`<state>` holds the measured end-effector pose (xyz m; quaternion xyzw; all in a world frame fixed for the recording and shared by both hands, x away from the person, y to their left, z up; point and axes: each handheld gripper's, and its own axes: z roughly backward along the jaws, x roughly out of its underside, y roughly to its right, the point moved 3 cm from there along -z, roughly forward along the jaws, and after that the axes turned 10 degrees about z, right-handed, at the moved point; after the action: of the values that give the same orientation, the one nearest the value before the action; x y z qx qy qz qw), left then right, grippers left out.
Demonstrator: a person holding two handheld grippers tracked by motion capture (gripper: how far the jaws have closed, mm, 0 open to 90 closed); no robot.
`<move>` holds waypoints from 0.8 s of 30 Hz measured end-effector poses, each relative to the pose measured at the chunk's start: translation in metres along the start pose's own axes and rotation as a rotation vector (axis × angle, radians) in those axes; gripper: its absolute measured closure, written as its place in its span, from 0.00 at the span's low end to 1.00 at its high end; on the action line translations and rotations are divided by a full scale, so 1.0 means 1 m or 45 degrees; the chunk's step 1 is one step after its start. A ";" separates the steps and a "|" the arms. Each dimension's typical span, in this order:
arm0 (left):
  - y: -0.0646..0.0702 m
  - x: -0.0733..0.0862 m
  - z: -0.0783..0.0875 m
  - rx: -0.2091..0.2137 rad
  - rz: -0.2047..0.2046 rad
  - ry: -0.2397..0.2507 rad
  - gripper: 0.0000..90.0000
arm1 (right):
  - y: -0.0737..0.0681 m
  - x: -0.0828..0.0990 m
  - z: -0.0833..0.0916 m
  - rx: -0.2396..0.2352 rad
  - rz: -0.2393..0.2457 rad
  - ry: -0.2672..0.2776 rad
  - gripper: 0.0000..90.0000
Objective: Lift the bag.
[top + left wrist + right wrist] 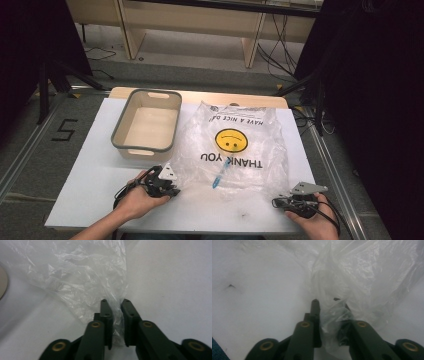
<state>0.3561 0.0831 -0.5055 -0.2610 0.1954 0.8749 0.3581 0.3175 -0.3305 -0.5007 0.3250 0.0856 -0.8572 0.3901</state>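
A clear plastic bag (235,145) with a yellow smiley and "THANK YOU" print lies flat on the white table (90,185). A small blue object (219,177) shows through it near the front edge. My left gripper (172,190) sits at the bag's near left corner. In the left gripper view the jaws (115,302) are pinched on a thin fold of the bag (80,277). My right gripper (276,202) is at the near right corner. There its jaws (327,301) are closed on a bunched wad of the bag (367,277), which hides part of the right jaw.
A beige bin with a grey rim (120,127) stands on the table left of the bag, its inside bare. Black curtains flank the scene on both sides. A wooden bench and cables lie on the floor beyond the table.
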 end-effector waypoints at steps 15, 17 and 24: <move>0.006 -0.005 0.026 0.013 -0.036 0.196 0.99 | 0.001 -0.004 0.005 -0.019 -0.038 0.051 0.99; 0.008 -0.006 0.031 0.022 -0.035 0.235 0.99 | 0.002 -0.006 0.008 -0.013 -0.037 0.078 0.99; 0.013 -0.019 0.053 0.041 -0.071 0.429 0.99 | 0.002 -0.021 0.028 0.031 -0.036 0.227 0.99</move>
<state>0.3411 0.0926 -0.4502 -0.4035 0.2591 0.8053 0.3486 0.3154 -0.3304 -0.4661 0.4035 0.1144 -0.8313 0.3648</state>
